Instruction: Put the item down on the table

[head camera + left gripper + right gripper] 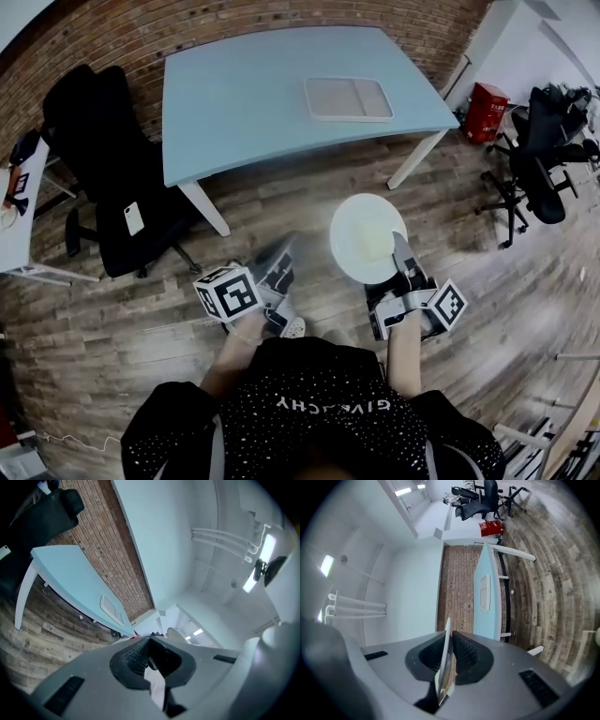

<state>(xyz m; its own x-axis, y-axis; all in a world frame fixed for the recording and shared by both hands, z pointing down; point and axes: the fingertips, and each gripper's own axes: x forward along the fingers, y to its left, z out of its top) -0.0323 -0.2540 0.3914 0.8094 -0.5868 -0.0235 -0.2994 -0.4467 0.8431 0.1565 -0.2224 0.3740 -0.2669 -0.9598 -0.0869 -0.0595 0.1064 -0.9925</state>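
Note:
A white round plate (366,238) is held upright over the wooden floor, in front of the person's body. My right gripper (401,261) is shut on its near rim. In the right gripper view the plate (445,660) stands edge-on, pinched between the two dark pads. My left gripper (278,270) hangs to the left of the plate, shut and holding nothing. In its own view the left gripper (149,644) has its jaws meeting at the tips. The light blue table (244,94) stands ahead, a step away from both grippers, and also shows in both gripper views (70,581) (490,606).
A pale rectangular tray (348,98) lies on the table's right part. A black office chair (103,159) with a phone (133,217) on its seat stands to the left. More black chairs (539,155) and a red box (486,111) are at the far right. A brick wall (281,19) runs behind the table.

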